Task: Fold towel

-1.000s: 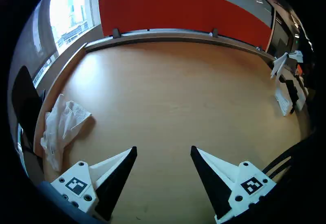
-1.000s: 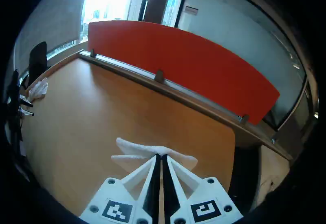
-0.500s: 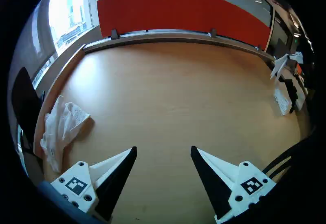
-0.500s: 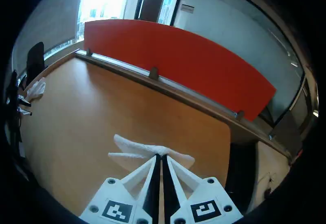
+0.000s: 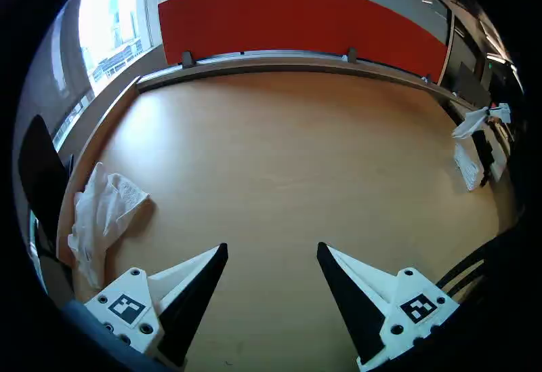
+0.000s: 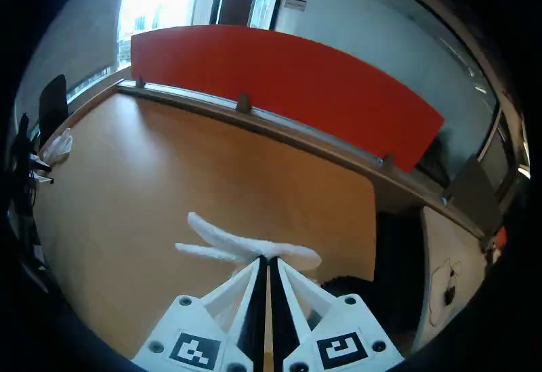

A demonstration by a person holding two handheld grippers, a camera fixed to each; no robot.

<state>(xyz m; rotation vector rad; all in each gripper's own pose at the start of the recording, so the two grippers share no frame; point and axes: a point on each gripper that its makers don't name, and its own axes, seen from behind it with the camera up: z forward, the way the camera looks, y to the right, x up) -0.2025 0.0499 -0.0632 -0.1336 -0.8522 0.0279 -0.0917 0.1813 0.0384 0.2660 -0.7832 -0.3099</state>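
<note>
In the right gripper view my right gripper (image 6: 268, 261) is shut on a white towel (image 6: 244, 243), which spreads left and right just past the fingertips, above the wooden table (image 6: 169, 175). The left gripper view has my left gripper (image 5: 271, 246) open and low over the table (image 5: 291, 148), nothing between its fingers. Far right in that view, the same held towel (image 5: 472, 125) hangs off the other gripper near the table's edge. A crumpled white towel pile (image 5: 101, 216) lies to the left of my left gripper, by the table's edge.
An orange divider panel (image 5: 305, 16) stands along the table's far edge, also the orange divider (image 6: 284, 77) in the right gripper view. A flat white folded cloth (image 5: 467, 166) lies at the right edge. A dark chair back (image 5: 37, 175) stands beyond the left edge.
The right gripper has swung right with the towel still pinched, bringing the table's right edge and floor into view. Seen from the left gripper, the held towel dropped lower. The left gripper barely moved.
</note>
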